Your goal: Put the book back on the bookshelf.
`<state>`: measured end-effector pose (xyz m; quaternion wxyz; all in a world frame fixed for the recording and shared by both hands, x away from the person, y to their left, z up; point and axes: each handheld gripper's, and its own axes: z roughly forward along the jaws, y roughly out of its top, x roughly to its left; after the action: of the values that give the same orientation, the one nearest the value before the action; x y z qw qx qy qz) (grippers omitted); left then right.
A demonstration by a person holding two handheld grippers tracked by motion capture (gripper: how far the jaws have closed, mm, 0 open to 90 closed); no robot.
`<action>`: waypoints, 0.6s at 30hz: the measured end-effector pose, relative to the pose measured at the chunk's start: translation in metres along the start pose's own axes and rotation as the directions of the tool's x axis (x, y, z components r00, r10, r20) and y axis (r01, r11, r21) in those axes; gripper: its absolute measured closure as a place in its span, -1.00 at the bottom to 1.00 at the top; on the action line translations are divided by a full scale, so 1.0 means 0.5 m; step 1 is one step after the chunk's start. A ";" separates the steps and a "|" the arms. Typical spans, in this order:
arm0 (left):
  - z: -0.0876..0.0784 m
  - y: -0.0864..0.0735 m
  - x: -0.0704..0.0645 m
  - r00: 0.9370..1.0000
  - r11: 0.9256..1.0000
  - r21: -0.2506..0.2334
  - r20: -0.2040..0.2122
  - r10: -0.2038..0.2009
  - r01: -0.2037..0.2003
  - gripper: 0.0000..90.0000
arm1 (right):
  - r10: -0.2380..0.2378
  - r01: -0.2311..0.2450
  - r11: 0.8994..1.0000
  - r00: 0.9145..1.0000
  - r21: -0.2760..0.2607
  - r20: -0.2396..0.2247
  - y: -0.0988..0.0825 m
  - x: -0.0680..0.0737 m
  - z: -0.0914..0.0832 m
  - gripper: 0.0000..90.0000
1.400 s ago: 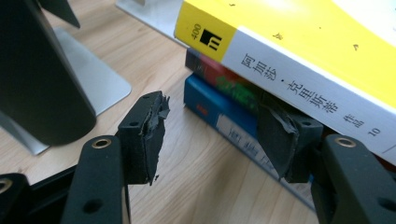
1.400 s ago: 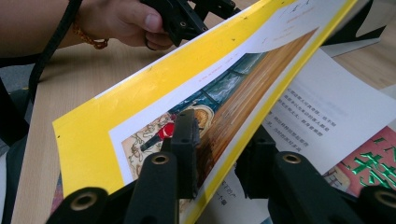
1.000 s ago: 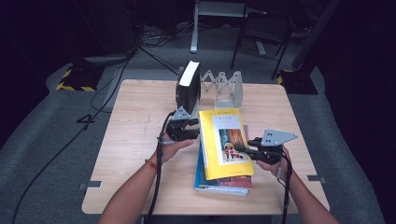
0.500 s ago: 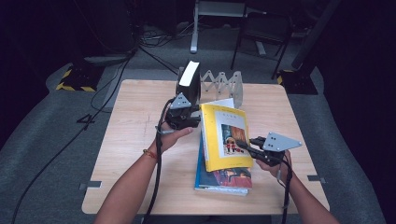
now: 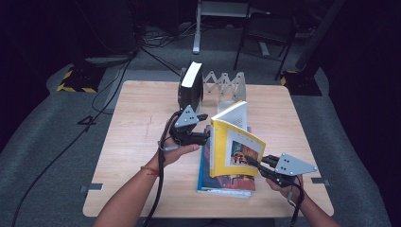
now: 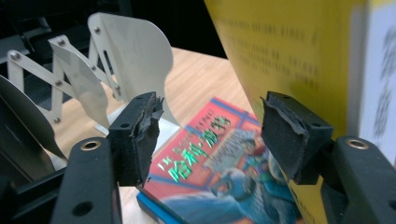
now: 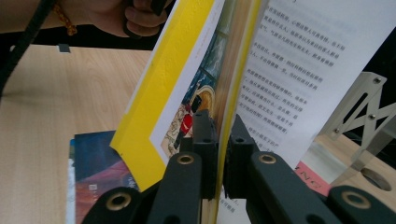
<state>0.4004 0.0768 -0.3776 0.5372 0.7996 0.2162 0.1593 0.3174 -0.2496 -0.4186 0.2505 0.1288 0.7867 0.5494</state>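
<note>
A: Book [image 5: 234,146], yellow cover, tilted up at frame centre, lower edge near the stack [image 5: 227,182] under it. Right gripper [image 5: 253,164], lower right, is pinching the cover edge; in the right gripper view the jaws are pressed tight on it with pages fanning loose behind.

B: Left gripper [image 5: 204,137]?

A: Left of centre, beside the book's spine. Its jaws have just been opening; the left gripper view shows them spread with nothing between, yellow cover just beside one pad [image 6: 289,135].

B: So how to do it well?

A: My read: only the cover is gripped, so it could flop open. Get the left jaws round the spine side, clamp the whole book, then carry it upright.

B: To where?

A: Probably the rack [image 5: 227,87], upper centre, next to the black book [image 5: 190,85] standing at its left end. Keep it vertical going into a slot.
</note>
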 end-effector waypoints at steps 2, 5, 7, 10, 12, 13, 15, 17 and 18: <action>-0.003 -0.009 -0.013 1.000 1.000 0.016 -0.001 0.017 -0.017 -0.21 | -0.011 0.011 1.000 1.000 0.005 0.000 0.000 0.006 -0.004 0.91; -0.009 -0.026 -0.028 1.000 0.999 0.044 0.005 0.018 -0.018 -0.26 | -0.030 0.030 0.999 1.000 0.012 0.001 -0.001 0.012 -0.010 0.91; -0.014 -0.035 -0.034 1.000 0.999 0.049 0.006 0.009 -0.009 -0.28 | -0.030 0.030 0.999 1.000 0.014 0.001 -0.001 0.013 -0.011 0.91; -0.024 -0.055 -0.045 1.000 0.997 0.073 0.000 0.025 -0.025 -0.27 | -0.032 0.032 0.999 0.999 0.014 -0.001 -0.001 0.016 -0.012 0.91; -0.029 -0.068 -0.050 1.000 0.996 0.085 0.009 0.017 -0.018 -0.29 | -0.034 0.033 0.999 0.999 0.015 0.002 -0.001 0.017 -0.012 0.91; -0.030 -0.073 -0.052 1.000 0.995 0.094 0.009 0.021 -0.022 -0.31 | -0.035 0.035 0.999 0.999 0.016 0.004 -0.001 0.017 -0.012 0.91; -0.030 -0.083 -0.058 1.000 0.994 0.108 0.010 0.025 -0.026 -0.31 | -0.035 0.035 0.999 0.999 0.016 0.004 -0.001 0.018 -0.012 0.91; -0.028 -0.090 -0.062 1.000 0.992 0.121 0.011 0.027 -0.028 -0.30 | -0.034 0.034 0.999 0.999 0.014 0.001 -0.002 0.018 -0.013 0.92; -0.027 -0.094 -0.064 0.999 0.991 0.131 0.013 0.033 -0.034 -0.30 | -0.031 0.031 0.999 1.000 0.015 -0.001 -0.002 0.019 -0.013 0.92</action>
<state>0.3581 0.0865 -0.4169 0.4819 0.8375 0.2097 0.1494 0.3061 -0.2509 -0.4202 0.2578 0.1182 0.7927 0.5397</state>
